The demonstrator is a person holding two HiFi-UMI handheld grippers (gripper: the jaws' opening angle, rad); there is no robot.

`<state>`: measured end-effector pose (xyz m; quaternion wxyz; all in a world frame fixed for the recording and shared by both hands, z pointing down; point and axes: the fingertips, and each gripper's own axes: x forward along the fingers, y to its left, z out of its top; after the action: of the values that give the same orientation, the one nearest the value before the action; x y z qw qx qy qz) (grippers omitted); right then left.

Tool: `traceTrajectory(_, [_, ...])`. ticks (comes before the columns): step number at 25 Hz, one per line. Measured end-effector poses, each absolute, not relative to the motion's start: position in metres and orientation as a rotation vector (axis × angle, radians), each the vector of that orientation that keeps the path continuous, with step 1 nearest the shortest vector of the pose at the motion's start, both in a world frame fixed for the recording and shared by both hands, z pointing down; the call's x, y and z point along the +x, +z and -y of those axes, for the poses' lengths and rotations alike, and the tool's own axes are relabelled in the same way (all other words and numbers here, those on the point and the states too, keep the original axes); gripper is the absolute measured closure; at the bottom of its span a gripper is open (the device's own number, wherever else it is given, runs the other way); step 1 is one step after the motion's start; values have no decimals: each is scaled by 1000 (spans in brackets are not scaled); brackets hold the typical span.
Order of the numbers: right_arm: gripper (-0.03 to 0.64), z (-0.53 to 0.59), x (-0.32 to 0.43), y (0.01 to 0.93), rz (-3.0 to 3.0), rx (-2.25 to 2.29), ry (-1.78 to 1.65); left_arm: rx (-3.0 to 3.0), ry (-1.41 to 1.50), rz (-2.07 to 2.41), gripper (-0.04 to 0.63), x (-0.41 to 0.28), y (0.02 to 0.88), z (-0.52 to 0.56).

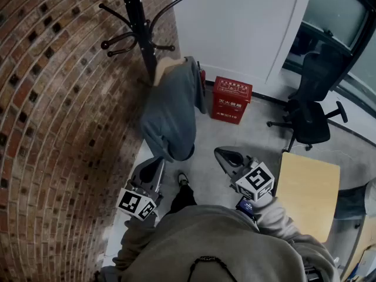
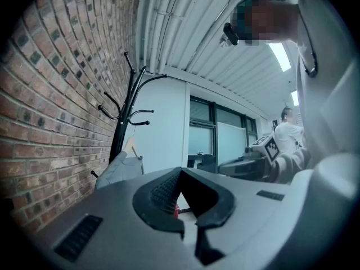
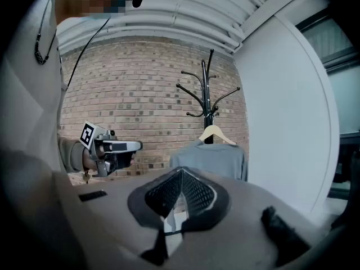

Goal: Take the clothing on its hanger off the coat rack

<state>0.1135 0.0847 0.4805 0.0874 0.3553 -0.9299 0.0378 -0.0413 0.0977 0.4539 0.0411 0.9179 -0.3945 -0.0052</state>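
The clothing (image 1: 170,113), a grey garment, is hanging on a wooden hanger (image 1: 166,63) from the black coat rack (image 1: 144,28) in the upper left of the head view, next to the brick wall (image 1: 53,116). Below it, at lower centre, the left gripper (image 1: 157,164) and the right gripper (image 1: 223,155) are both pointing up the frame toward the garment, and neither is touching it. A red box (image 1: 231,100) is sitting on the floor just right of the garment. An office chair (image 1: 311,107) is standing at the right edge, above a wooden table (image 1: 308,192).

In the left gripper view, the left gripper (image 2: 180,176) is holding its jaws pressed together at the tip, with nothing between them. The coat rack (image 2: 126,117) is rising at left of centre, and the clothing (image 2: 118,170) is hanging on the hanger (image 2: 131,147) low against it. The right gripper (image 2: 225,166) is showing at centre right.

In the right gripper view, the right gripper (image 3: 181,176) is likewise keeping its jaws fully together and gripping nothing. The clothing (image 3: 211,159) is hanging on the hanger (image 3: 214,134) just above the jaws, right of centre, under the coat rack (image 3: 209,89). The left gripper (image 3: 135,145) is pointing in from the left.
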Motion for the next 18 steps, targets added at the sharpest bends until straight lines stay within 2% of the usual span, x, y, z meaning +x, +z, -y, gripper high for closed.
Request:
traceTrajectory(10, [607, 64, 81, 457, 2746, 1068, 11, 2952, -80, 1140, 589, -62, 406, 42])
traceTrajectory(18, [607, 168, 51, 426, 2697, 1169, -81, 2939, -32, 1111, 589, -95, 403, 132])
